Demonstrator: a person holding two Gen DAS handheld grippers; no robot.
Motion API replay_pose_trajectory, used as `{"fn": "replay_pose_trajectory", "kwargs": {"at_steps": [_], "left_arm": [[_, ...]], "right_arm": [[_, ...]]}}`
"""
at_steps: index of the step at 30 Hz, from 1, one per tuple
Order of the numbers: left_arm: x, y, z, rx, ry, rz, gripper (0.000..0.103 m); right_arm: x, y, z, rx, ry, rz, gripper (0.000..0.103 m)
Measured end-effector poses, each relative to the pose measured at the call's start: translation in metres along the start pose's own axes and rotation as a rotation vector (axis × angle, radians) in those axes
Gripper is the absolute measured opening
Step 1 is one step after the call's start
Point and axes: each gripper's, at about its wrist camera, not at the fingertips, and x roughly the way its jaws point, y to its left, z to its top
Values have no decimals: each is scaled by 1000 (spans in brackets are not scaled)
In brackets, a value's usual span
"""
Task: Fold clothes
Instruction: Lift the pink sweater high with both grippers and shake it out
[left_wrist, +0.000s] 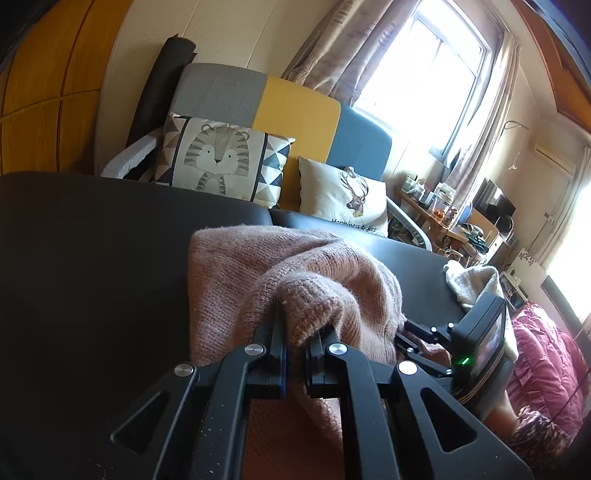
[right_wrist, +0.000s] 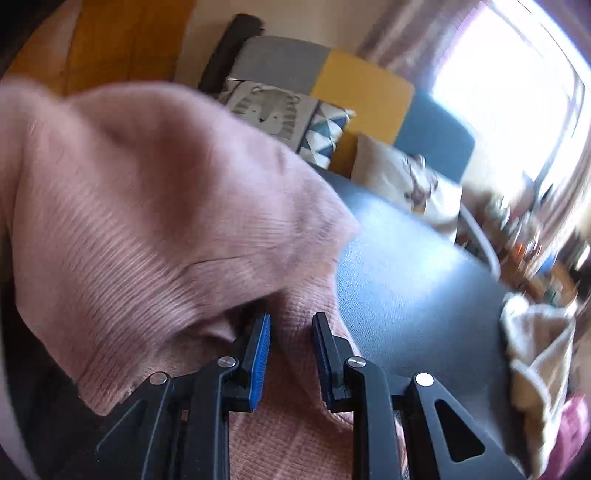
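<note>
Left wrist view: the left gripper (left_wrist: 295, 332) has its two fingers pressed close together on a raised fold of the pink sweater (left_wrist: 258, 280), which bunches up over the fingertips.
Right wrist view: the right gripper (right_wrist: 291, 332) has its fingers parted, with a strip of the pink sweater (right_wrist: 147, 221) lying in the gap; the blue pads (right_wrist: 260, 354) do not press on the cloth, so it holds nothing that I can see. This picture is blurred.
Sweater position: it lies on the black table (left_wrist: 92, 277), partly lifted; in the right wrist view a large fold stands up to the left of the fingers and the rest spreads beneath them.
Right gripper seen from the left: its black body shows at the right edge, just beside the sweater's right side.
Other cloth: a cream garment (left_wrist: 476, 284) sits near the table's far right end, apart from the sweater; something magenta and quilted (left_wrist: 546, 362) lies beyond it.
Background: a sofa (left_wrist: 295, 110) in grey, yellow and blue panels stands behind the table, with a tiger cushion (left_wrist: 218, 158) and a deer cushion (left_wrist: 347, 199) on it.
Window: a bright window (left_wrist: 424, 70) with curtains is behind the sofa.
</note>
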Motion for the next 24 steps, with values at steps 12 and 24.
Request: {"fn": "replay_pose_trajectory", "kwargs": {"at_steps": [12, 24], "left_arm": [[-2, 2, -4, -12, 12, 4, 6], [-2, 4, -6, -9, 29, 15, 7]], "right_arm": [[-3, 37, 22, -160, -156, -86, 23], [25, 48, 18, -464, -74, 20, 25]]}}
